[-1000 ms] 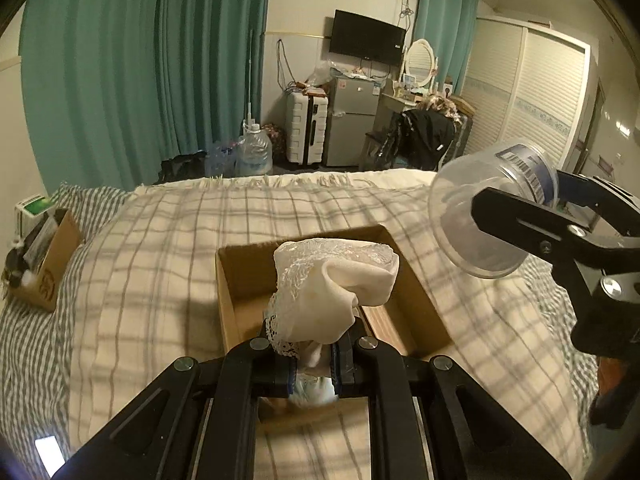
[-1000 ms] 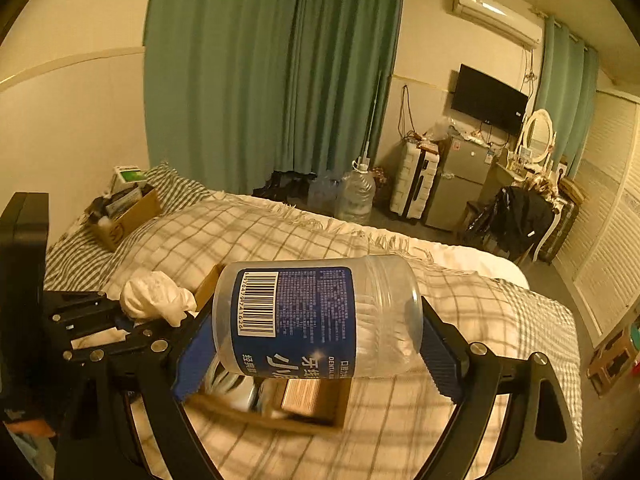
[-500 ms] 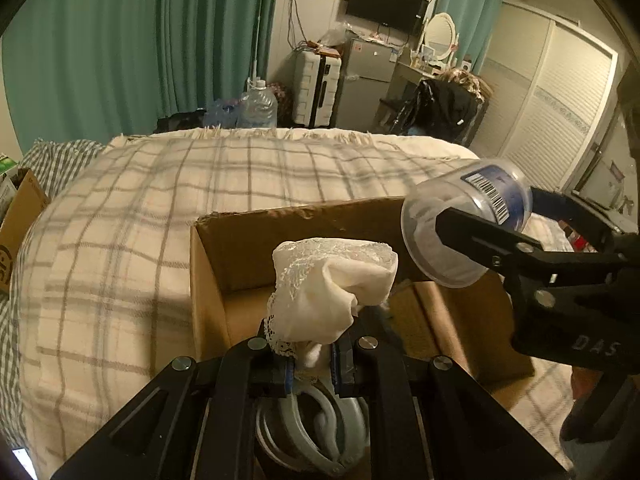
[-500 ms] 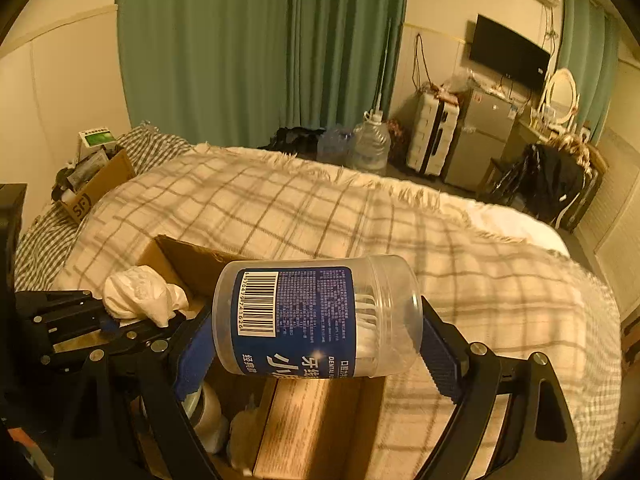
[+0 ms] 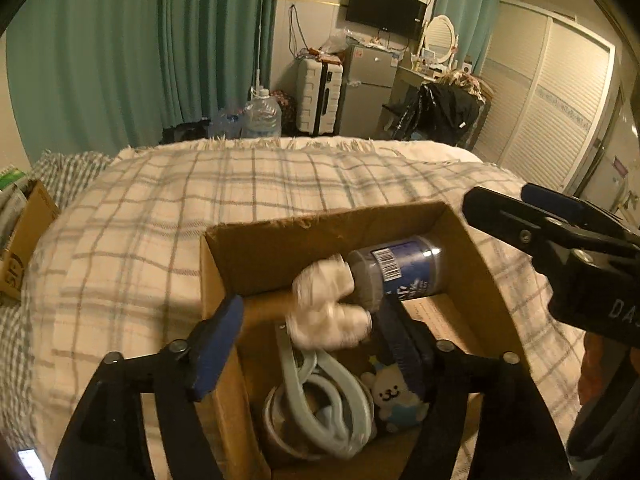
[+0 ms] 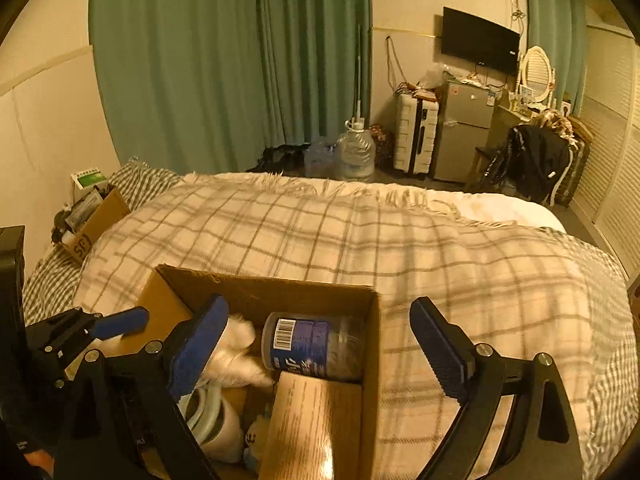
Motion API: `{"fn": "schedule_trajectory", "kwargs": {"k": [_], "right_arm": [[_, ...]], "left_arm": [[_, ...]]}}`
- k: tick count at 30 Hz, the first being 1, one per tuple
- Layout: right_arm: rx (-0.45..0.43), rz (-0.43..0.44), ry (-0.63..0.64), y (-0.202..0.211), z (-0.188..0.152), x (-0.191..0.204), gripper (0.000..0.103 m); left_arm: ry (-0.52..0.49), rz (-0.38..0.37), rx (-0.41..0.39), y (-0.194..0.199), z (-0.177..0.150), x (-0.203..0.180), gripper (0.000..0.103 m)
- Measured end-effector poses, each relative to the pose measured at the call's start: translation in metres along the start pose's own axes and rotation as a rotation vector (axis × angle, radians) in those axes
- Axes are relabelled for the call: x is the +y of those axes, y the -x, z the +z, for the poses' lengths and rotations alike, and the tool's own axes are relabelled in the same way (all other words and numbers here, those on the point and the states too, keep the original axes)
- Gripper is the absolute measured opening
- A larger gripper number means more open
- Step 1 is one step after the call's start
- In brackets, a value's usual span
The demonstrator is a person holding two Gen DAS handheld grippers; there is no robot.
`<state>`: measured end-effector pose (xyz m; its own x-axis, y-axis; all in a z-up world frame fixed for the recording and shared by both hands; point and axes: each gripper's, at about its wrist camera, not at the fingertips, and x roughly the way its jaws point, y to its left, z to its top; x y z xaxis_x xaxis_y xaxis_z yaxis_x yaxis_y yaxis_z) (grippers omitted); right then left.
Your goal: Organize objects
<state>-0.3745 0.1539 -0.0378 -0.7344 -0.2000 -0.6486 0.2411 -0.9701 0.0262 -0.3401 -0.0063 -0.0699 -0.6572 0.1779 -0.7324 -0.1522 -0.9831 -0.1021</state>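
An open cardboard box sits on the plaid blanket. My left gripper is open above the box. A white cloth, blurred, is between its fingers and looks loose inside the box. A clear jar with a blue label lies on its side against the box's far wall. My right gripper is open and empty above the box's right side; it also shows in the left wrist view.
The box also holds pale blue hangers, a small white bear toy and a brown packet. A second small cardboard box stands at the bed's far left. A suitcase, fridge and water jug stand beyond the bed.
Both grippers have opened. The white cloth has left my left gripper and the jar has left my right gripper; both now are in the box.
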Motion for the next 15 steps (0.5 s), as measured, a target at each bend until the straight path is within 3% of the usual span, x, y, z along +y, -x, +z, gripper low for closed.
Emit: {"fn": "schedule_trajectory", "kwargs": {"k": [7,10,12,15], "right_arm": [[-0.03,-0.027,-0.001,0.059,0.003,-0.006,0.095],[-0.074,-0.059,0.016,0.096,0.006,-0.006,0.103],[-0.118,-0.086,0.036,0.126,0.009,-0.002,0.103],[-0.177,-0.127,0.066,0.167,0.011,0.006,0.103]], "left_arm": [[0.01,0.021,-0.065,0.054,0.015,-0.009,0.092],[0.014,0.032,-0.123,0.09,0.019,-0.011,0.096],[0.013,0.038,-0.154,0.11,0.022,-0.011,0.102],[0.008,0.087,-0.192,0.14,0.025,-0.011,0.103]]}}
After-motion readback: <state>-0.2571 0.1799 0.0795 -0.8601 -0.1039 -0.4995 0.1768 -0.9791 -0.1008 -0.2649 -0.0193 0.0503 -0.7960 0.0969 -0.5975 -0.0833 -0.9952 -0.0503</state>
